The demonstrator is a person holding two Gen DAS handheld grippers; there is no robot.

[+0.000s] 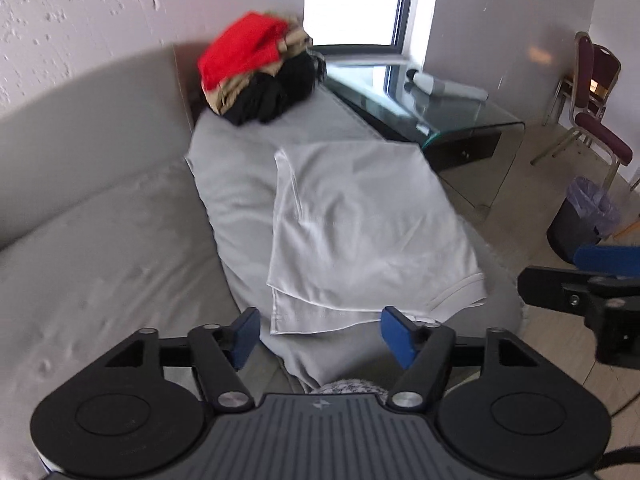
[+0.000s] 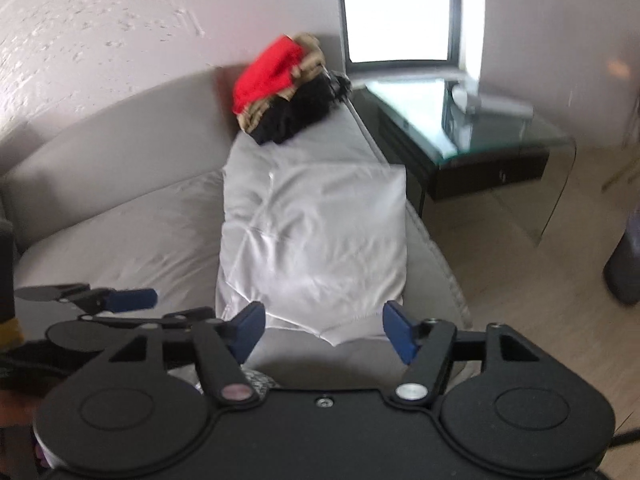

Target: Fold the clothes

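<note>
A light grey garment (image 1: 360, 224) lies folded into a flat rectangle on the grey sofa seat cushion (image 1: 236, 184); it also shows in the right wrist view (image 2: 320, 248). My left gripper (image 1: 320, 336) is open and empty, hovering just short of the garment's near edge. My right gripper (image 2: 324, 330) is open and empty, over the garment's near hem. The right gripper shows at the right edge of the left wrist view (image 1: 592, 276), and the left gripper at the left of the right wrist view (image 2: 120, 300).
A pile of red, tan and black clothes (image 1: 256, 68) sits at the sofa's far end (image 2: 288, 88). A glass side table (image 1: 440, 108) stands right of the sofa. A lined bin (image 1: 580, 220) and chairs (image 1: 592, 96) stand on the floor to the right.
</note>
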